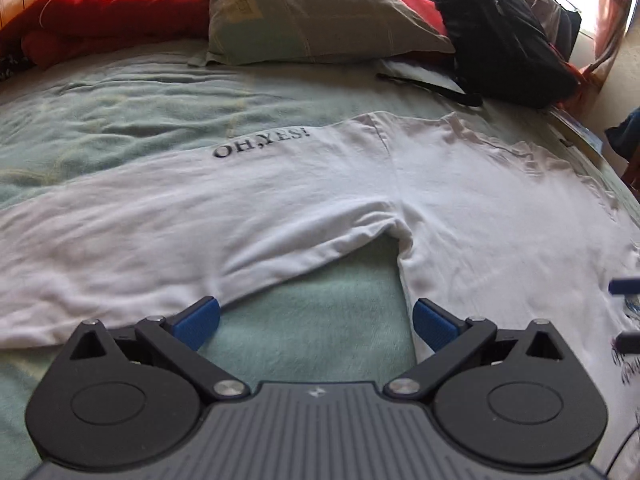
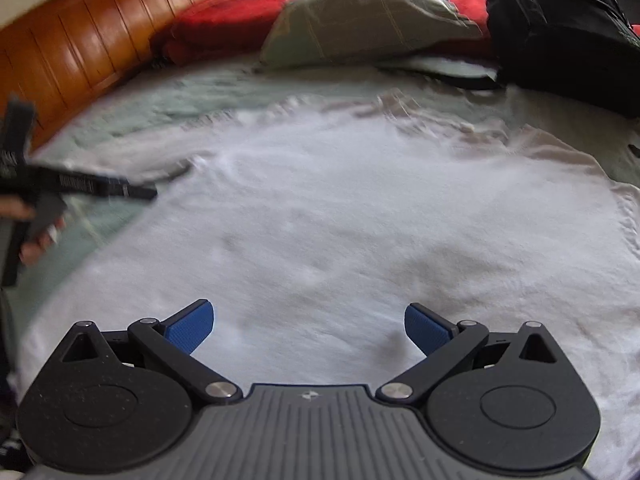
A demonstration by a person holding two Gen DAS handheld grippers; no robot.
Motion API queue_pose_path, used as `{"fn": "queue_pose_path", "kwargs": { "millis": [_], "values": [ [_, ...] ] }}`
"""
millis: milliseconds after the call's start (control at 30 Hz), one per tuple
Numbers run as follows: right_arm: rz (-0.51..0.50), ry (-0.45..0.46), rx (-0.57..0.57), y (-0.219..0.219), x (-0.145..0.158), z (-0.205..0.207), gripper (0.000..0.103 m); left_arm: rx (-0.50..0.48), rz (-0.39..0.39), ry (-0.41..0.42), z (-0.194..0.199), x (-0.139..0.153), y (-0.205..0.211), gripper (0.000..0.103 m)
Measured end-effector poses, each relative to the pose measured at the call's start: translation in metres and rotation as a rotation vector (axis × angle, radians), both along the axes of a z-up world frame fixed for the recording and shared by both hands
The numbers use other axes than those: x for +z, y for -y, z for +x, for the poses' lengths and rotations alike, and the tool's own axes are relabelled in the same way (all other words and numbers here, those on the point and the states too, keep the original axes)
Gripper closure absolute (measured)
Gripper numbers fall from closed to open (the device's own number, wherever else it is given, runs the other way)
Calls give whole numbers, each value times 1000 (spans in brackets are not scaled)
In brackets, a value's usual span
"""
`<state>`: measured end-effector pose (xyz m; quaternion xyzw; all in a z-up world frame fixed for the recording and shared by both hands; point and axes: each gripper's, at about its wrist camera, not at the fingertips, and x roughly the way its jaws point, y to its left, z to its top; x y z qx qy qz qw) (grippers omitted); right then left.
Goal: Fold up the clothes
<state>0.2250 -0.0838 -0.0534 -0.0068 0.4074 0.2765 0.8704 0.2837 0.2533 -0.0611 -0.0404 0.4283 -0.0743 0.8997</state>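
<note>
A white T-shirt (image 1: 440, 200) lies spread flat on the pale green blanket (image 1: 120, 112) of a bed, printed "OH,YES!" (image 1: 262, 145) in dark letters near its far edge. In the left wrist view its body runs off to the left and a sleeve comes down toward the camera on the right, so the long axis lies roughly across the frame; a wedge of bare blanket opens at the underarm between them. The left gripper (image 1: 316, 322) hangs over that wedge, jaws spread wide and empty, its left pad at the body's near hem and its right pad at the sleeve's edge. The right gripper (image 2: 309, 328) is over the middle of the cloth, equally wide open and holding nothing; this view is motion-blurred, so folds and hems there are hard to read. A hand (image 2: 36, 236) shows at its left edge around the other tool's handle. Left of the shirt the blanket is bare and rumpled. Beyond it lie a grey-green pillow (image 1: 316, 12), red bedding (image 1: 108, 8) and a black backpack (image 1: 504, 40), whose strap nearly reaches the shirt's far edge. A wooden headboard (image 2: 72, 48) bounds the bed.
</note>
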Motion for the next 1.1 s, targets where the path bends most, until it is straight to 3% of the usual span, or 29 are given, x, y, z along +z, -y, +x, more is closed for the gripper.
{"fn": "queue_pose_path", "kwargs": {
  "millis": [200,333,400,633,933,1100],
  "values": [
    [66,71,58,-13,31,-15,0,111,38,74,13,13,-33,1],
    [45,81,64,-20,33,-20,0,175,56,34,16,-5,-50,1],
    [33,75,60,-21,30,-20,0,170,56,32,4,-12,-54,1],
    [64,46,58,-27,25,-17,0,171,74,88,-42,6,-69,1],
    [56,75,141,-48,30,-26,0,206,-59,103,-53,5,-88,1],
    [61,68,144,-48,26,-23,0,295,-161,123,-74,-10,-118,1]
  ]
}}
